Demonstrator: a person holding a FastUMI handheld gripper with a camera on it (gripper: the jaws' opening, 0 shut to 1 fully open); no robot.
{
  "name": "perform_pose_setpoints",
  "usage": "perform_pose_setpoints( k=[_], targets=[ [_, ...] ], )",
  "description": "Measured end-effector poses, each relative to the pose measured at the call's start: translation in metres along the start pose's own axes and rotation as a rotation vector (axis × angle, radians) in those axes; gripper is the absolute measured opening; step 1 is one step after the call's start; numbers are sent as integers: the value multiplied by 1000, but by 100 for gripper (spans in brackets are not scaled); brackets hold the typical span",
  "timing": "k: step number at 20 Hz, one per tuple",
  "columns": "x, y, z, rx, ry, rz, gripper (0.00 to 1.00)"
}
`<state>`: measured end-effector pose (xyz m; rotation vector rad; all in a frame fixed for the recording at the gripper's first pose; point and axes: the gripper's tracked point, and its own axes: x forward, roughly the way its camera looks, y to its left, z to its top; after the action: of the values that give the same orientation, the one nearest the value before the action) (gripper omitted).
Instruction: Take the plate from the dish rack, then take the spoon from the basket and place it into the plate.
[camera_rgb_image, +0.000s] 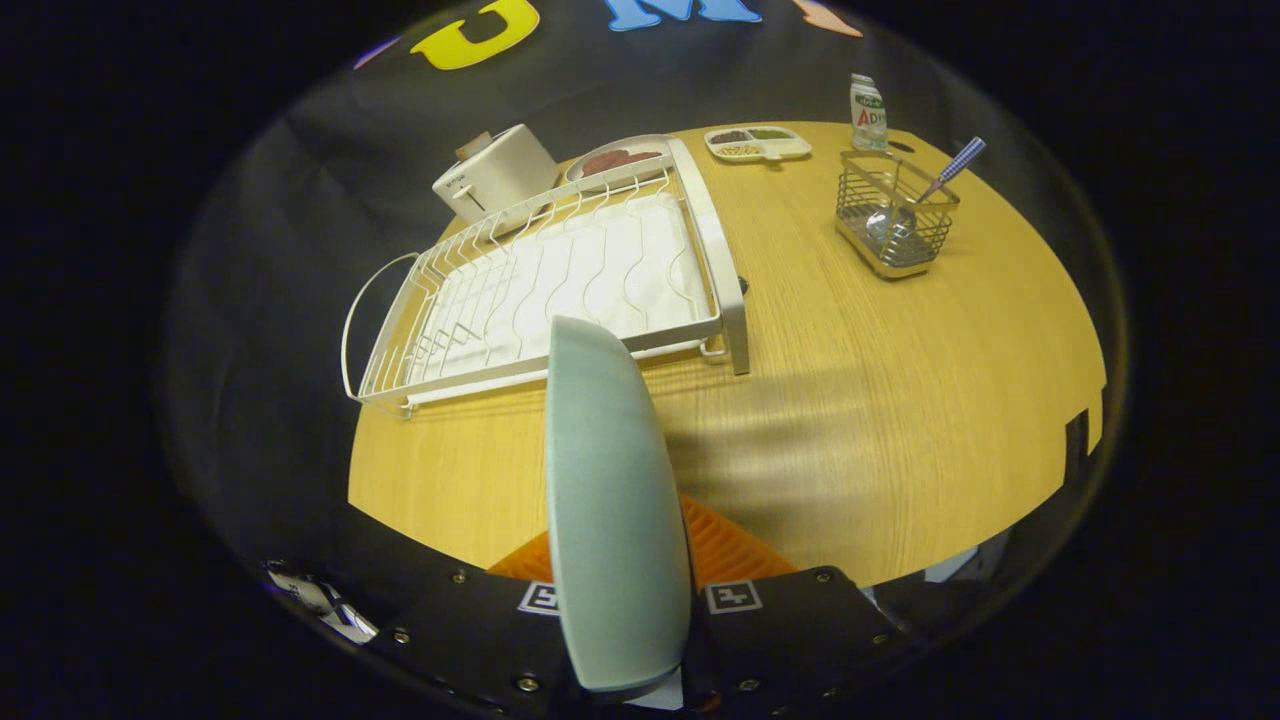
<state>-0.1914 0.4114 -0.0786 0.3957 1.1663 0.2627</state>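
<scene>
Gripper (620, 585) clamps 1 plate (610, 500) (on edge); 1 spoon (925, 195) in basket (897, 222)

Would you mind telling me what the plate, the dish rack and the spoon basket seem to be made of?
Plate, clamped edge-on in the hand-held gripper: pale green, matte, likely plastic or melamine. Dish rack: thin white-coated wire, probably metal. Basket: shiny bare wire mesh, seemingly steel.

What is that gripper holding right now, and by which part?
The gripper is shut on the pale green round plate, gripped by its lower rim, standing on edge between the fingers.
</scene>
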Motion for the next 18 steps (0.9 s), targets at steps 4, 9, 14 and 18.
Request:
perform_pose_setpoints(
  k=[4,9,14,18],
  targets=[
    [22,5,-7,42,20,118,40],
    [37,-4,-18,85,33,144,52],
    [38,-24,-10,66,3,94,68],
    [31,-43,4,37,-43,42,84]
  ],
)
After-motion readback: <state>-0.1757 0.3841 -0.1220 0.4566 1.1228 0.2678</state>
